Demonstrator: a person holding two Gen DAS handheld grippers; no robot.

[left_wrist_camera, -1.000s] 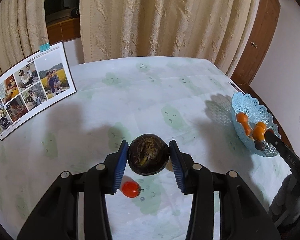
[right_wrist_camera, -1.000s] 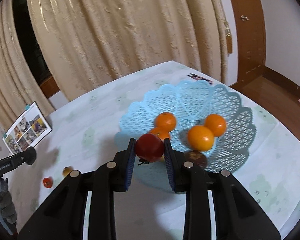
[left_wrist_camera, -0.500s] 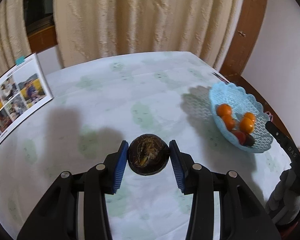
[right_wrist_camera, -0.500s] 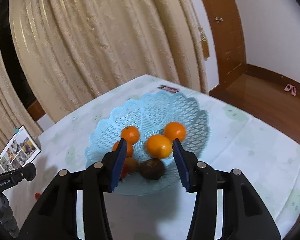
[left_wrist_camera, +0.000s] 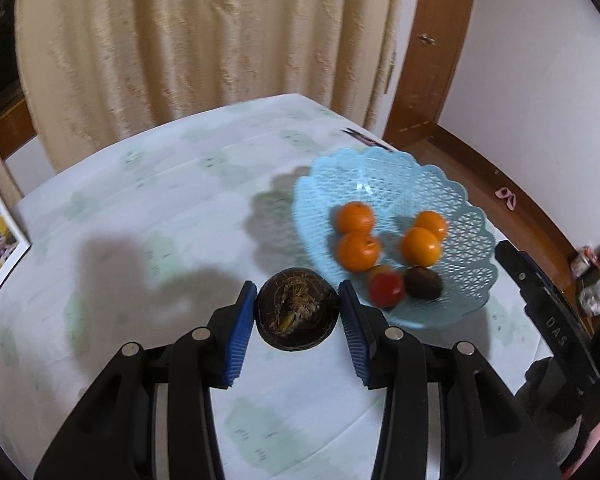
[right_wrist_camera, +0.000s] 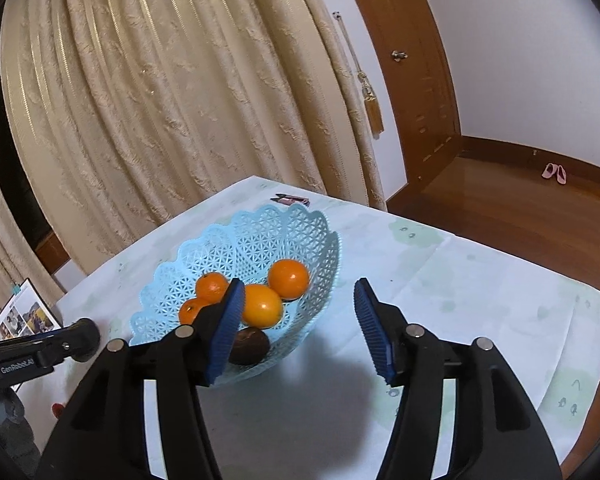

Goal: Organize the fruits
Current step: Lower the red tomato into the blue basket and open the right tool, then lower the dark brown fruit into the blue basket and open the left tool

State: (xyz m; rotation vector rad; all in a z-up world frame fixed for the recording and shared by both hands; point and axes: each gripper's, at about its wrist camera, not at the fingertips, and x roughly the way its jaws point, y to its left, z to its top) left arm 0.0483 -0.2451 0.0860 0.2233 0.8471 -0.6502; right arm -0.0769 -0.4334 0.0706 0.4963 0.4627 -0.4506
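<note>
My left gripper [left_wrist_camera: 298, 318] is shut on a dark brown round fruit [left_wrist_camera: 297, 314] and holds it above the table, just left of the light blue lattice basket [left_wrist_camera: 452, 188]. The basket holds several oranges [left_wrist_camera: 358, 250], a red fruit [left_wrist_camera: 386, 289] and a dark fruit [left_wrist_camera: 422, 283]. My right gripper [right_wrist_camera: 300, 328] is open and empty, raised just right of the basket [right_wrist_camera: 260, 240], with oranges [right_wrist_camera: 289, 279] and the dark fruit [right_wrist_camera: 250, 346] showing behind its left finger.
A photo calendar [right_wrist_camera: 22, 318] stands at the table's far left. A small red fruit [right_wrist_camera: 58, 409] lies on the cloth near the left gripper's body [right_wrist_camera: 36, 354]. A small pink object [right_wrist_camera: 292, 200] lies beyond the basket. The table edge and wooden floor are to the right.
My right gripper let go of the red fruit into the basket, opened wide and drew back. My left gripper carried the dark brown fruit rightward, close to the basket.
</note>
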